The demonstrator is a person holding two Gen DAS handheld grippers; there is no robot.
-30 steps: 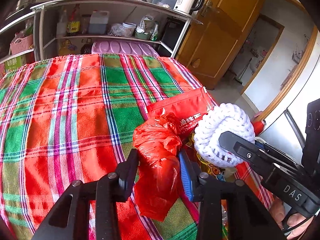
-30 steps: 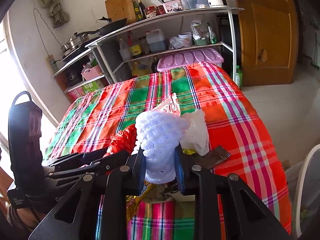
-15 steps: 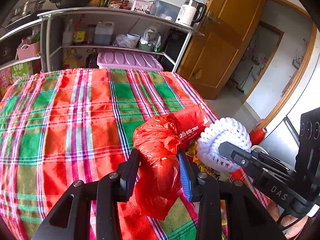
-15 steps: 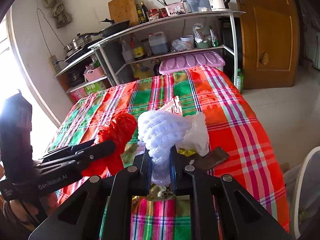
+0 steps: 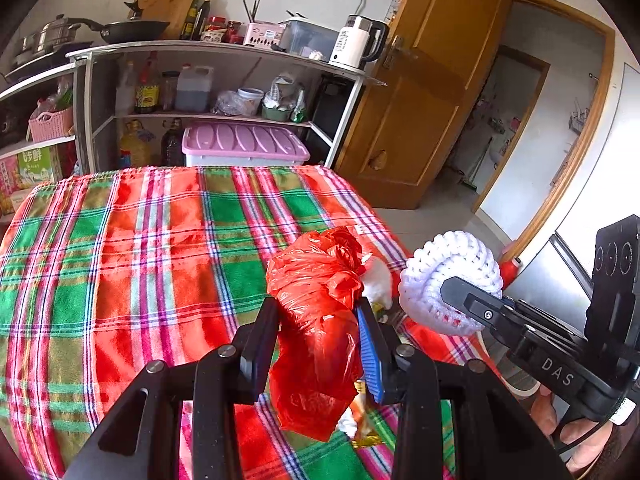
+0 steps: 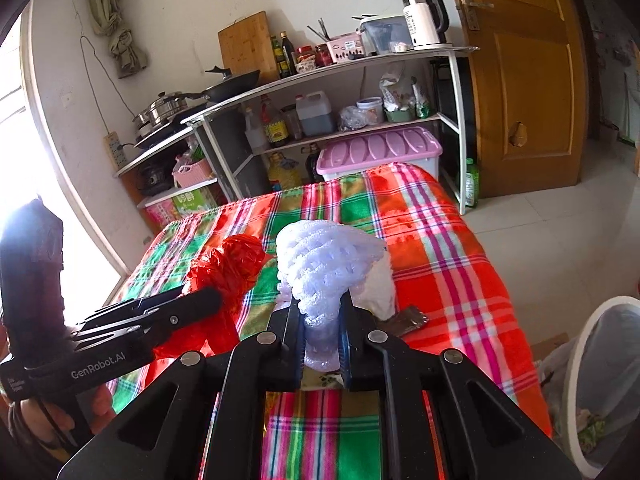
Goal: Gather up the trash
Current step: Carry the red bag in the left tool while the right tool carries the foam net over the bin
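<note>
A crumpled red plastic bag [image 5: 316,320] hangs in my left gripper [image 5: 318,320], which is shut on it above the plaid-covered table [image 5: 120,264]. My right gripper [image 6: 320,320] is shut on a white foam fruit net [image 6: 324,264], squeezed thin between the pads. The foam net [image 5: 452,280] and the right gripper show at the right of the left wrist view. The red bag [image 6: 228,276] shows left of the net in the right wrist view. Below lie a white crumpled bag [image 6: 380,288], a dark wrapper [image 6: 408,318] and some printed wrappers [image 5: 360,424], partly hidden.
A white-rimmed bin [image 6: 592,380] with a liner stands on the floor at the table's right. A metal shelf rack [image 5: 224,80] with bottles, a kettle and a pink-lidded box [image 5: 244,144] stands behind the table. A wooden door [image 5: 420,100] is at the right.
Both grippers have risen from the table with their loads. The right gripper's jaws squeezed the foam net tighter. The red snack pouch under the bag has dropped out of sight.
</note>
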